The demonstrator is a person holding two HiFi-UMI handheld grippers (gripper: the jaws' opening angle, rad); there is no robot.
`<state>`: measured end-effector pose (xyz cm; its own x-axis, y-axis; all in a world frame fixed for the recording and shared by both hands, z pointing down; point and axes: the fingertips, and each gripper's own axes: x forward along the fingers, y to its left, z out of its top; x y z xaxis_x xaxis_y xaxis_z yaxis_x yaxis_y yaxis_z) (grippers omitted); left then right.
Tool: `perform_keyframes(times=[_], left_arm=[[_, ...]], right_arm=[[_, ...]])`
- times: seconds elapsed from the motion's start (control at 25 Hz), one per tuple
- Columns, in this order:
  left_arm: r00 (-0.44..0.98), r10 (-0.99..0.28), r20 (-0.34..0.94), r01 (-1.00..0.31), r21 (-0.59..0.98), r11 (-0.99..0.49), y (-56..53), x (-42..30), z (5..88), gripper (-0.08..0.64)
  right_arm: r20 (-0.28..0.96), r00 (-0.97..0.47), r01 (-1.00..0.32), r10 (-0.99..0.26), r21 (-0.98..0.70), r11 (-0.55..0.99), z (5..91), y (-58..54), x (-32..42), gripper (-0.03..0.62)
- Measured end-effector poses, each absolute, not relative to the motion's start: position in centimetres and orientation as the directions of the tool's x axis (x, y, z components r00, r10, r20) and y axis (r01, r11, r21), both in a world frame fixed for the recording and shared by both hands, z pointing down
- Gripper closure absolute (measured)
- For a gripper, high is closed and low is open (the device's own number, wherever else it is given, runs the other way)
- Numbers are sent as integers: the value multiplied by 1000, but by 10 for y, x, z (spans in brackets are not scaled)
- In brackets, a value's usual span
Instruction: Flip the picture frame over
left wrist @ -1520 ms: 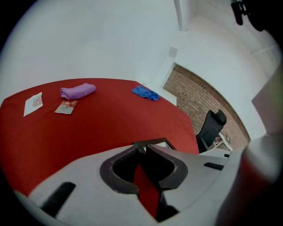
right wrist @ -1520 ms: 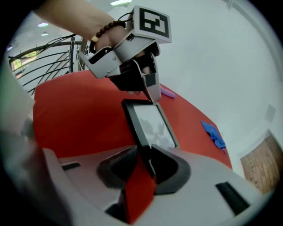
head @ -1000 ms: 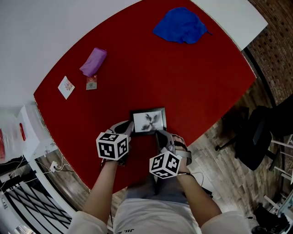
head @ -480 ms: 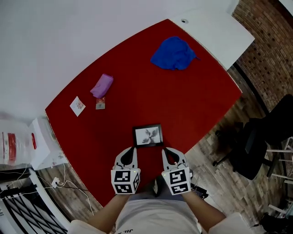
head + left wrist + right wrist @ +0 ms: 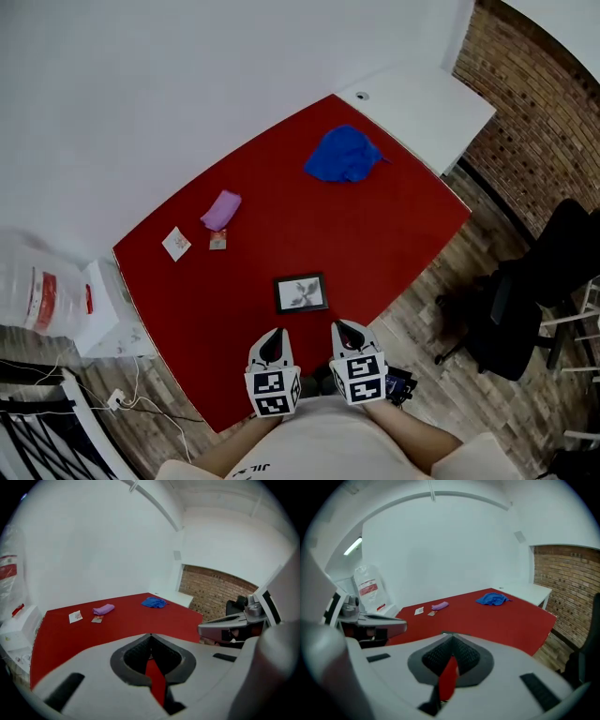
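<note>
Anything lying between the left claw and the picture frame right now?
Nothing: in the head view only bare red table separates the left claw from the picture frame.

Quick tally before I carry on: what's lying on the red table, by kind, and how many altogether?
Black rectangular picture frame with a flower print: 1
Crumpled blue cloth: 1
Soft purple pouch: 1
Small white card: 1
Small reddish sachet: 1
Total: 5
</note>
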<state>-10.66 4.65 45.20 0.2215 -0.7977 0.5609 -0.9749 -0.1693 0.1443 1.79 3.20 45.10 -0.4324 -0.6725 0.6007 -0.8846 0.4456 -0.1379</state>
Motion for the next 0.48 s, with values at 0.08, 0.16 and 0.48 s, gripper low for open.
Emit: perform_keyframes(times=[0.08,0.16,0.48], left_arm=[[212,-813,543,-977,132,-167,44,-108,445,554],[214,-814,541,-977,134,-168,45,-107,442,554],[243,-804,543,-970,133,-204,53,-92,438,554]], right_arm=[[587,-443,-879,-677,-134,459,446,31,15,588],[581,-449,-876,-679,-138,462,443,32,15,589],[580,-450,-874,-679,-131,467,439,40,19,589]])
